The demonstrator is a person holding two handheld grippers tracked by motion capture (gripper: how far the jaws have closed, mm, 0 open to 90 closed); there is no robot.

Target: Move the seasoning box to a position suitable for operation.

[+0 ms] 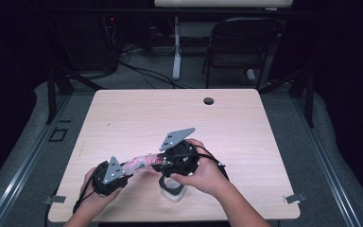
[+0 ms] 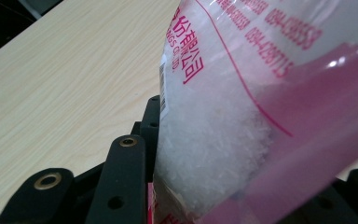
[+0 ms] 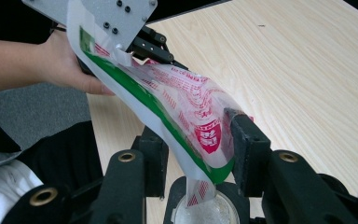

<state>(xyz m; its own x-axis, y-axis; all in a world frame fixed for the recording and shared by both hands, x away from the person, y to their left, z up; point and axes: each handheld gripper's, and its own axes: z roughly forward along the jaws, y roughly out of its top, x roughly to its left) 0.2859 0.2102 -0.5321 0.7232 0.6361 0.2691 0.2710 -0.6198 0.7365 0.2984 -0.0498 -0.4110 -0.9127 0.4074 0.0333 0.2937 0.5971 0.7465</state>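
Both tongs, left point(image 1: 131, 171) and right point(image 1: 157, 166), pinch the bag point(image 1: 139, 163) tilted over the jar point(image 1: 173, 190).

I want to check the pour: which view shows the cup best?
The right gripper view: the cup sits right under the bag's lower end, white grains inside. The high view shows the cup small, half behind the right gripper.

The high view is dim and soft at its edges — only the tabletop point(image 1: 227, 123) is lit, evenly from above, with faint shadows. In the left gripper view the bag point(image 2: 261, 107) is blurred, with small glare spots at 2 o'clock — the wood grain stays sharp.
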